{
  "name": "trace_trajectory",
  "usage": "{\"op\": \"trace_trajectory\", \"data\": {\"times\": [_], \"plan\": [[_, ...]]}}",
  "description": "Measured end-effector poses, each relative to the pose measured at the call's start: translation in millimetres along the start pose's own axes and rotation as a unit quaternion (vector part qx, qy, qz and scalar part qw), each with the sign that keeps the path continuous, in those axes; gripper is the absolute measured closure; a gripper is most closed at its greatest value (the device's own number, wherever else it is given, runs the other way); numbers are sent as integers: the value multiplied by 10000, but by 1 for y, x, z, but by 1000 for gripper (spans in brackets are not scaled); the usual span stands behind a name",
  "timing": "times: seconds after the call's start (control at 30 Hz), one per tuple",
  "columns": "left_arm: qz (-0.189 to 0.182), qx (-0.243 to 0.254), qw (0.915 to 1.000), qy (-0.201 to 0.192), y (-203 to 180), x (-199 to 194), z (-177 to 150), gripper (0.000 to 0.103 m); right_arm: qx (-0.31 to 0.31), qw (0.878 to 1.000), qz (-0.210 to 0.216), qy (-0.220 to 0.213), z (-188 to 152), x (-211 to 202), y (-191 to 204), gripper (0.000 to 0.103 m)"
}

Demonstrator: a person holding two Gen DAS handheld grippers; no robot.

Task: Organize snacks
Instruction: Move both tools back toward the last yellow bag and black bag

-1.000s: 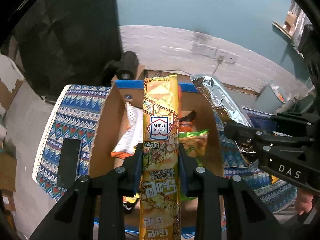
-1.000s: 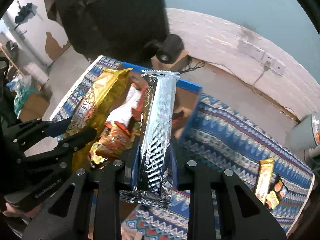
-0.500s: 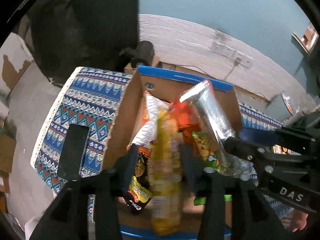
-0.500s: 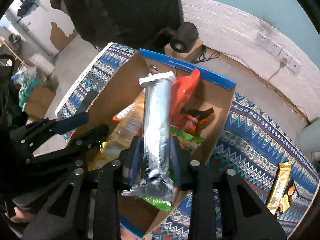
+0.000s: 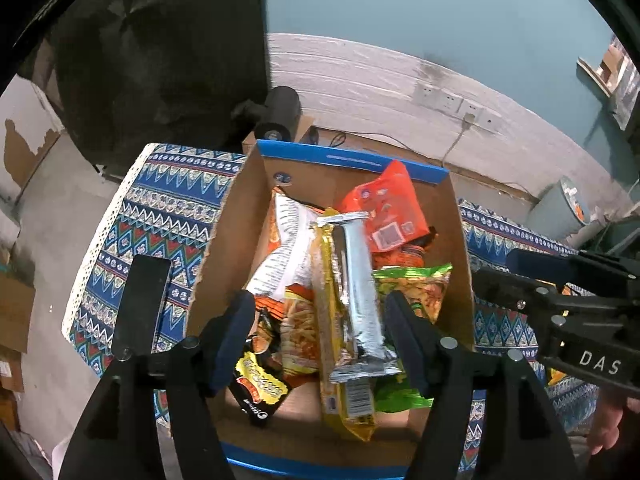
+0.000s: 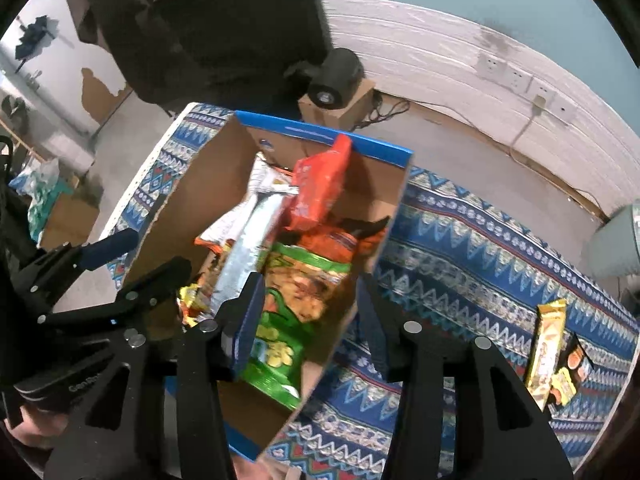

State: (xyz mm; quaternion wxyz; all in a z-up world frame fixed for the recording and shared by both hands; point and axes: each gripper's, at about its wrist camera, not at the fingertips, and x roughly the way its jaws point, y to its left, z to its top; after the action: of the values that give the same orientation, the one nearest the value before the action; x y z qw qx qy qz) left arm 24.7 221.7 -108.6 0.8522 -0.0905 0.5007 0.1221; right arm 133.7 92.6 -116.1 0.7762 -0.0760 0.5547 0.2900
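The cardboard box with a blue rim (image 5: pixel 352 160) (image 6: pixel 320 136) stands on the patterned cloth and holds several snack bags. The long yellow pack (image 5: pixel 336 352) and the silver pack (image 5: pixel 360 292) (image 6: pixel 248 248) lie loose on top of the pile, side by side. My left gripper (image 5: pixel 320 324) hangs over them with its jaws opening; the packs lie between the pads, which do not press on them. My right gripper (image 6: pixel 310 316) is also opening, over the green bag (image 6: pixel 288 320) and the box's right wall, with nothing held. Each gripper shows in the other's view: the right (image 5: pixel 496 270), the left (image 6: pixel 156 252).
A yellow bar (image 6: pixel 548 348) and a dark orange packet (image 6: pixel 572 372) lie on the cloth (image 6: pixel 480 264) right of the box. A flat black slab (image 5: pixel 140 308) rests on the cloth to the left. Behind the box a black cylinder (image 5: pixel 278 116) sits on a small carton, near the wall.
Both grippers have let go: the yellow pack left the left jaws and the silver pack left the right jaws, and both dropped into the box. Both pairs of jaws have spread.
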Motion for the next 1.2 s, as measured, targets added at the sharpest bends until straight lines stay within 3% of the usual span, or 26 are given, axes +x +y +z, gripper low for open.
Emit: {"op": "trace_trajectory", "data": {"times": [0.3, 0.77, 0.9, 1.2], "plan": [[-151, 221, 9996, 76, -41, -2, 0, 34, 250, 9995, -149, -109, -18, -22, -39, 50], [-361, 699, 9966, 242, -120, -3, -4, 34, 694, 9957, -480, -377, -55, -65, -106, 49], [-352, 874, 9952, 280, -142, -1, -7, 28, 816, 9940, -584, -444, -67, -76, -123, 41], [-351, 1282, 9900, 482, -193, 10, -18, 26, 1124, 9896, -755, -490, -96, -95, -163, 41]]}}
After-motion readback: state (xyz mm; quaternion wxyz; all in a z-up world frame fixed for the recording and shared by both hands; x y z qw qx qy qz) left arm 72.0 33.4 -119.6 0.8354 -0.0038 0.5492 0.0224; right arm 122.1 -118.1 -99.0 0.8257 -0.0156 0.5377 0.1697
